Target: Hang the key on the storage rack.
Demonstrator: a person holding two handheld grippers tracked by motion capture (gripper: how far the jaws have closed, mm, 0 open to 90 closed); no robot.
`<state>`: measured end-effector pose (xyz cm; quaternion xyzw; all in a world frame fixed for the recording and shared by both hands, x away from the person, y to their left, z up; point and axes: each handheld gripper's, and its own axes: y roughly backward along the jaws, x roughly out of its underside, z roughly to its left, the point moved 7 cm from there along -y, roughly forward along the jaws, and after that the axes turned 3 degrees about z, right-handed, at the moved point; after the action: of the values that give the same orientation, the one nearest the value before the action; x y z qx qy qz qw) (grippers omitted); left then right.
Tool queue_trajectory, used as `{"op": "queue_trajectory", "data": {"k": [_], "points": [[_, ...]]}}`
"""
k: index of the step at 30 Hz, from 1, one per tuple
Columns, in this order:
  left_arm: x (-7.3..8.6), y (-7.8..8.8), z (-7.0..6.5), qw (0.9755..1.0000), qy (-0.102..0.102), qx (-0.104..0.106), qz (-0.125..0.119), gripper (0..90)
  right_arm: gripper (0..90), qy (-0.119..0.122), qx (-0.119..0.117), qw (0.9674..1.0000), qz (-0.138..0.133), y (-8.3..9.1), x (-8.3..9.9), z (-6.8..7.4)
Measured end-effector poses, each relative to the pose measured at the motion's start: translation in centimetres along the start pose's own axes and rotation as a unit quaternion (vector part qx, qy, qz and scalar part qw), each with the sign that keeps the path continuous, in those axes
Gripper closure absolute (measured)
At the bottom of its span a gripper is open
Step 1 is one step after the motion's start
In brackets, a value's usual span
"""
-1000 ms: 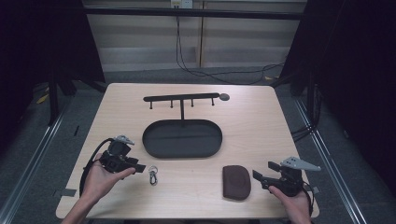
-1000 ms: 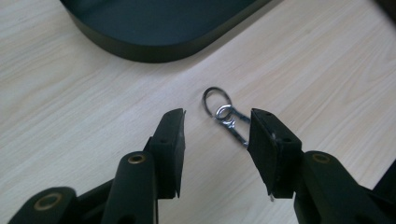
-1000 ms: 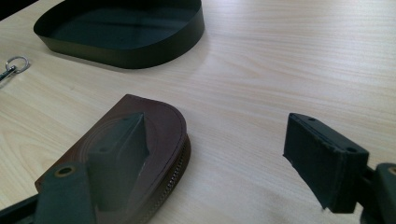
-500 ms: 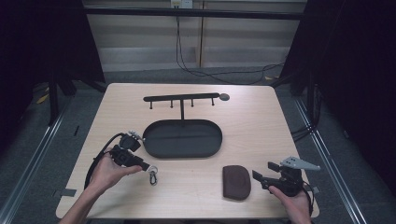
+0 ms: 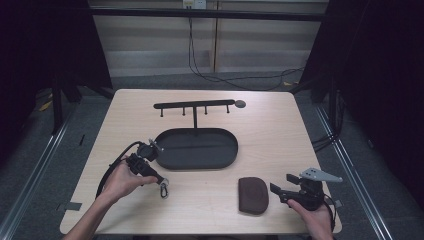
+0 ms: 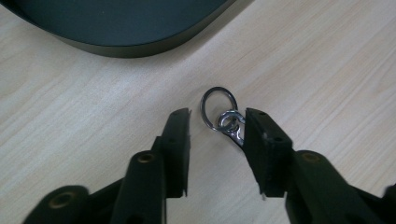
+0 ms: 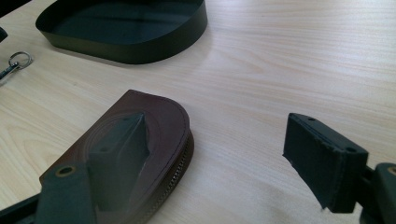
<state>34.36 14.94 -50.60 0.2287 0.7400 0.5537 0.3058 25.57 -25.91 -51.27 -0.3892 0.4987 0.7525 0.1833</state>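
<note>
Black left gripper point(image 5: 161, 181) trails a thick black looping cable point(image 5: 111, 167).

I see free table point(image 5: 280, 135) on the right, between the dark oval tray point(image 5: 197, 148) and my right gripper point(image 5: 281, 191). The brown pouch point(image 5: 252, 195) blocks the near middle. At the far side, the hook rack point(image 5: 195, 106) stands behind the tray.
</note>
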Motion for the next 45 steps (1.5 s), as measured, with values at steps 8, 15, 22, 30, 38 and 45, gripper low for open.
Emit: {"op": "queue_trajectory", "data": {"k": [8,15,22,30,38,45], "points": [[-0.3,-1.1,0.2,0.9998,0.004,-0.001,0.021,66.1,22.2,-0.002,0.001,1.0000,0.002,0.0,0.0,-0.1],[-0.4,-1.7,0.3,0.9993,-0.001,0.002,0.037,61.8,22.9,-0.001,0.003,1.0000,0.005,-0.1,0.1,-0.1],[-0.6,-2.2,0.4,0.9990,0.001,0.008,0.043,61.9,23.1,-0.002,0.005,1.0000,0.005,-0.1,0.1,-0.1],[-0.9,-2.7,-0.2,0.9985,-0.011,0.022,0.049,70.2,23.7,-0.006,0.005,0.9999,0.010,-0.2,0.2,-0.2],[-0.9,-2.6,-0.6,0.9979,-0.028,0.018,0.055,84.0,23.6,-0.003,0.005,0.9998,0.018,-0.5,0.3,-0.1],[-1.0,-2.2,-0.8,0.9971,-0.041,0.012,0.063,88.8,23.3,-0.004,0.007,0.9998,0.019,-0.5,0.3,-0.2]]}}
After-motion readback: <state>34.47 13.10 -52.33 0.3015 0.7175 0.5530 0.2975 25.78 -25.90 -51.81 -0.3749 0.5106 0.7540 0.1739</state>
